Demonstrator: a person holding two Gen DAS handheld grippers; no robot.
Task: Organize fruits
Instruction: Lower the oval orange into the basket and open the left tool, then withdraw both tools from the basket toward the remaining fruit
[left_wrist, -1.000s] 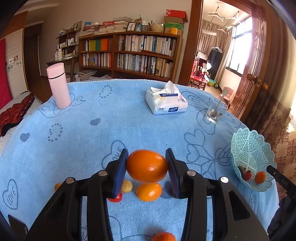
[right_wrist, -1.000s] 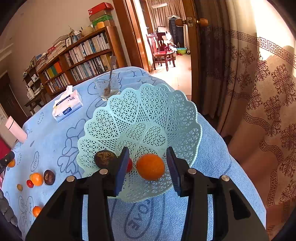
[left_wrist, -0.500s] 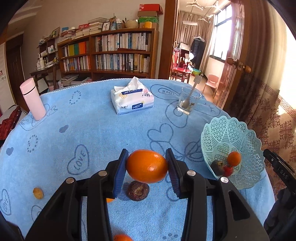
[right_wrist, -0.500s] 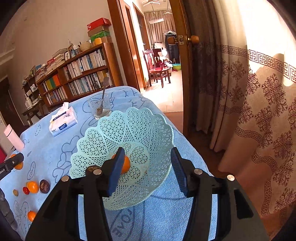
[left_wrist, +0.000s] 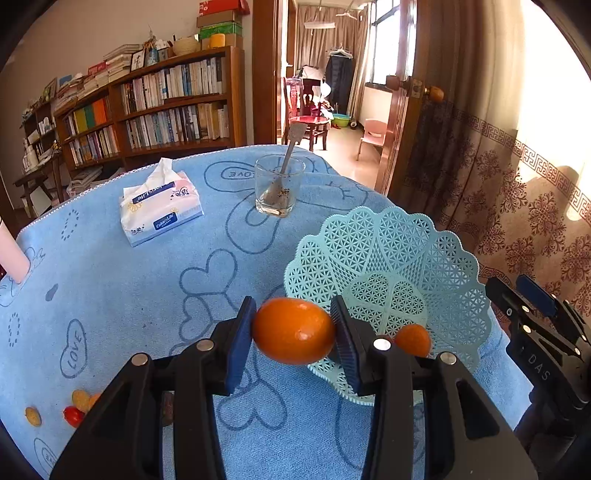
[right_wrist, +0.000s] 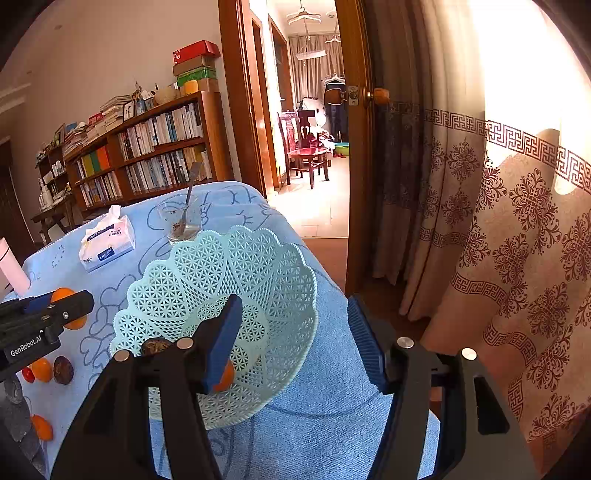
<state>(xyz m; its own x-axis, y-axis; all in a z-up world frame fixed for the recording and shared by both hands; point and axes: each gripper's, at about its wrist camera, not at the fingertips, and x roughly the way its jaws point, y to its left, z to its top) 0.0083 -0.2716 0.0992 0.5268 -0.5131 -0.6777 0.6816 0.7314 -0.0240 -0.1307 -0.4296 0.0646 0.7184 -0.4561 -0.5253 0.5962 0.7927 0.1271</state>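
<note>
1. In the left wrist view the left gripper (left_wrist: 293, 332) fills the lower middle of the frame, its blue pads pinching a large orange fruit (left_wrist: 293, 331) from both sides.
2. That fruit hangs off the blue towel (left_wrist: 129, 288) and, in the picture, sits just at the left rim of the mint lattice basket (left_wrist: 391, 258), which occupies the right centre of the frame.
3. A smaller orange fruit (left_wrist: 413, 339) lies in the basket's low part, partly behind the gripper's right finger.
4. At the lower left edge, small loose fruits lie on the towel: a red cherry tomato (left_wrist: 73, 415) and two yellowish pieces (left_wrist: 33, 416) near it.
5. The right gripper (left_wrist: 532, 314) shows at the right edge of this view, beside the basket.
6. In the right wrist view the right gripper (right_wrist: 295, 336) takes the lower middle, its jaws spreading apart with nothing pressed between the pads; the basket's rim (right_wrist: 288, 280) and towel lie behind the gap.
7. The basket there holds a dark wrinkled fruit (right_wrist: 157, 347) and an orange one (right_wrist: 226, 374), half hidden by the left finger.
8. Toward the upper left of both views stand a tissue pack (left_wrist: 160, 210) and a glass with a spoon (left_wrist: 279, 188).
9. At the left edge of the right wrist view more fruit lies on the towel: an orange piece (right_wrist: 41, 370) and a dark one (right_wrist: 63, 370).
</note>
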